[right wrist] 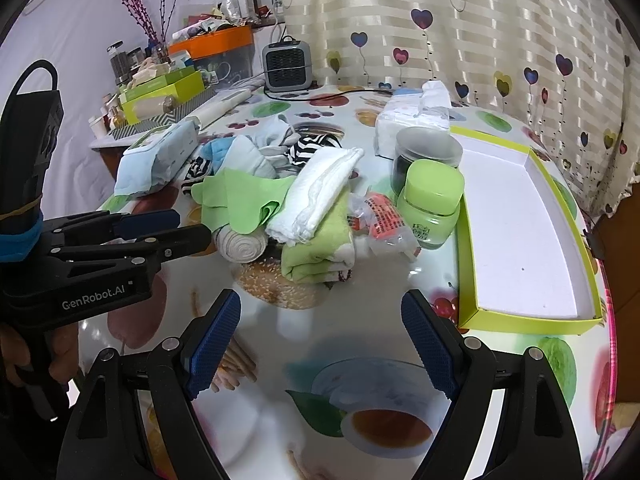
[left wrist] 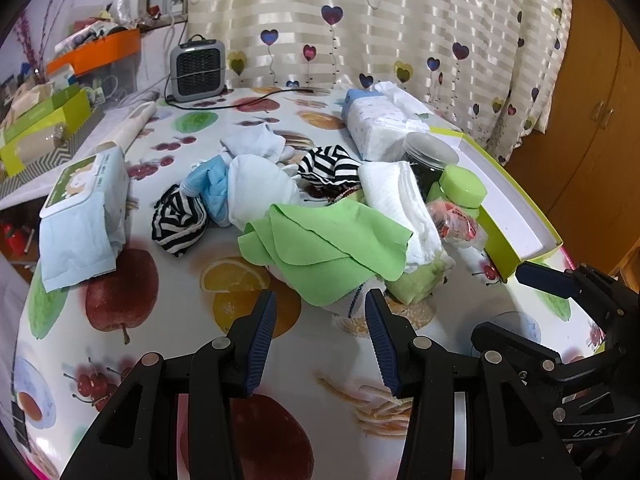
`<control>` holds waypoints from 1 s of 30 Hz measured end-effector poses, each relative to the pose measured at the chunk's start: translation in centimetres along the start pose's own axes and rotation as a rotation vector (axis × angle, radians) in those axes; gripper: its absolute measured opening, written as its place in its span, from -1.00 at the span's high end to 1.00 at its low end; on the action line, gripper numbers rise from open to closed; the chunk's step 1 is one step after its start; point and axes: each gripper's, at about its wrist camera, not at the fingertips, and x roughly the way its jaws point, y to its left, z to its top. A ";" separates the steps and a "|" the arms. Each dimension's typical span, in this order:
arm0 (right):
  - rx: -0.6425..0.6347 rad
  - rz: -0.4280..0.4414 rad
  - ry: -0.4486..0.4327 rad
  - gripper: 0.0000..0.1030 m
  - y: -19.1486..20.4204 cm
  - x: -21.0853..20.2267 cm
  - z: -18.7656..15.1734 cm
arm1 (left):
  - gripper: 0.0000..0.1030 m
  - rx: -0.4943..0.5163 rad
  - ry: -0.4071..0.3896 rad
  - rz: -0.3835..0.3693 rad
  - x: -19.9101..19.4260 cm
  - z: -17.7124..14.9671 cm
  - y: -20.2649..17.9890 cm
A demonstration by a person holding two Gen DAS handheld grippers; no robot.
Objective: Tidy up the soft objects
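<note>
Both tools hang over the near edge of the fruit-print table [right wrist: 360,344], jaws apart and empty: the left gripper [left wrist: 320,308] faces the pile, the right gripper [right wrist: 320,320] bare tabletop. Nearest lies the thin lime-green cloth [left wrist: 332,248], draped over a rolled white sock [right wrist: 242,246] and partly under the folded white towel [right wrist: 320,192]; tugging it would likely drag those along. Just right, the lime-lidded glass jar [right wrist: 430,204] and crinkly orange packet [right wrist: 380,220] could topple. Beyond, the striped socks [left wrist: 178,220] tangle with pale ones. The empty green-rimmed white tray [right wrist: 520,312] sits at the right edge.
</note>
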 end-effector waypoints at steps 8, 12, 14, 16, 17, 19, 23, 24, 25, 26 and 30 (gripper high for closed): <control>0.000 0.001 0.000 -0.61 -0.1 0.0 0.2 | 0.13 -0.006 -0.005 0.017 0.3 0.6 0.6; 0.000 0.003 0.003 -0.61 -0.2 0.1 0.3 | 0.13 -0.021 0.001 0.008 0.6 0.8 1.2; -0.001 0.003 0.004 -0.61 -0.2 0.2 0.4 | 0.13 -0.027 0.000 0.003 0.6 1.0 1.4; -0.001 0.003 0.003 -0.61 -0.2 0.2 0.4 | 0.13 -0.031 -0.005 -0.003 0.6 1.0 1.6; -0.003 0.003 0.005 -0.61 -0.2 0.4 0.6 | 0.13 -0.033 -0.008 -0.005 0.5 1.1 1.7; -0.002 0.002 0.005 -0.61 -0.3 0.5 0.8 | 0.13 -0.038 -0.014 -0.014 0.5 1.2 1.9; 0.002 0.003 0.006 -0.61 -0.2 1.0 1.4 | 0.13 -0.046 -0.018 -0.024 0.6 1.3 2.3; 0.003 0.004 0.005 -0.61 -0.2 1.1 1.5 | 0.13 -0.052 -0.017 -0.026 0.6 1.4 2.4; 0.004 0.005 0.003 -0.61 -0.2 1.2 1.7 | 0.13 -0.058 -0.015 -0.030 0.7 1.5 2.5; 0.007 0.006 0.001 -0.61 -0.1 1.2 1.9 | 0.13 -0.062 -0.014 -0.034 0.8 1.6 2.6; 0.022 0.002 -0.004 -0.61 -0.4 1.5 2.3 | 0.13 -0.065 -0.024 -0.057 0.9 2.1 2.7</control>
